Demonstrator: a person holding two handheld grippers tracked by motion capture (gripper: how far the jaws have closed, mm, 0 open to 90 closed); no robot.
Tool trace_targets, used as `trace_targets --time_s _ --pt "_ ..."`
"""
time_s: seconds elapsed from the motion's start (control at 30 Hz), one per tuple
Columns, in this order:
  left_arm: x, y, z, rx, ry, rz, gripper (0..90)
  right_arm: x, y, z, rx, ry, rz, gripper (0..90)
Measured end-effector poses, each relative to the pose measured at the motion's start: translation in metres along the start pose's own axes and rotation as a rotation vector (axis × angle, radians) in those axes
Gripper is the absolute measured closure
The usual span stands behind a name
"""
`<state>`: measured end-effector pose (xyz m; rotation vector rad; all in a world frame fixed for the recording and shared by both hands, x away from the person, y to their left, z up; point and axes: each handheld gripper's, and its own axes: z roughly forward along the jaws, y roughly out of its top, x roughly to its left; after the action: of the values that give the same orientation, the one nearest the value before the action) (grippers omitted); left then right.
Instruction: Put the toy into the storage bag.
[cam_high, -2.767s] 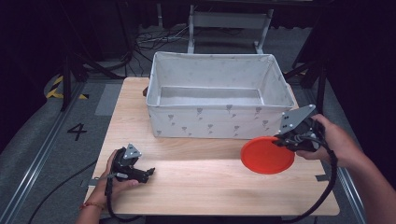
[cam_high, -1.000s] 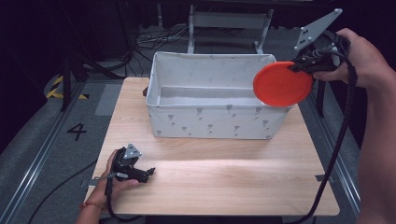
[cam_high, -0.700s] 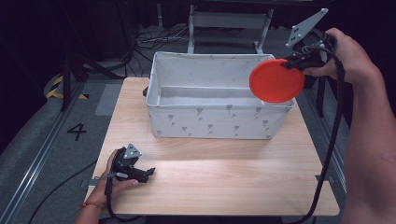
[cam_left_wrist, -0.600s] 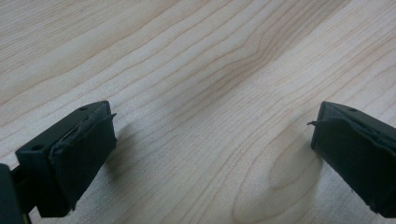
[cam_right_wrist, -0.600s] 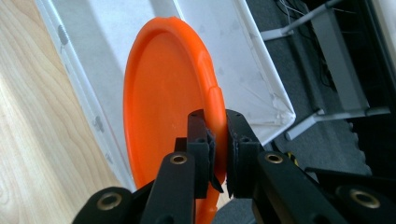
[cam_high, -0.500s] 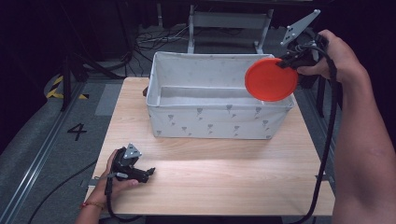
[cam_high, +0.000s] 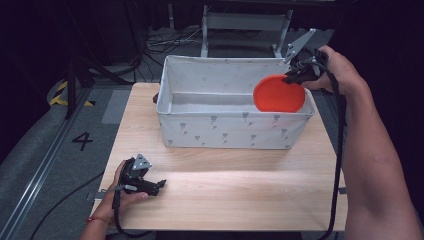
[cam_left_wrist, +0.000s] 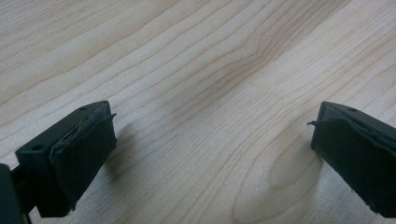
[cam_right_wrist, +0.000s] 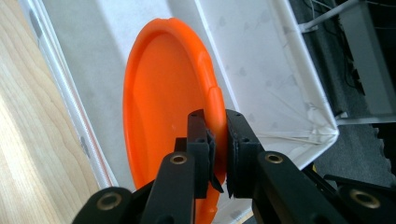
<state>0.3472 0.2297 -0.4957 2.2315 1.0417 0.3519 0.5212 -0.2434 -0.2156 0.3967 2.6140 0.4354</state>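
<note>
Orange plate held on edge inside the fabric bin.
High view: the right gripper (cam_high: 295, 75) pinches the round orange plastic plate (cam_high: 279, 94) by its rim at the right end of the white patterned fabric bin (cam_high: 232, 131); the left gripper (cam_high: 150, 184) rests on the pale wooden table (cam_high: 240, 190).
Left gripper view: black padded jaws spread wide over bare wood grain (cam_left_wrist: 210, 93).
Right gripper view: jaws clamp the plate's (cam_right_wrist: 163, 112) raised rim, the plate tilted upright against the bin's smooth wall (cam_right_wrist: 261, 60).
</note>
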Motion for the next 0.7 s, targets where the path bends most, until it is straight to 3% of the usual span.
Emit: trace_targets --time_s 0.27,0.47,0.7 --pt "0.0 0.0 0.0 0.0 0.0 0.0 0.2 0.006 -0.011 0.024 0.022 0.039 -0.005 82.5" --pt "0.0 0.0 0.0 0.0 0.0 0.0 0.2 0.016 -0.017 0.047 0.074 0.068 -0.036 82.4" --pt "0.0 0.0 0.0 0.0 0.0 0.0 0.2 0.022 -0.022 0.057 0.072 0.112 -0.047 82.4"
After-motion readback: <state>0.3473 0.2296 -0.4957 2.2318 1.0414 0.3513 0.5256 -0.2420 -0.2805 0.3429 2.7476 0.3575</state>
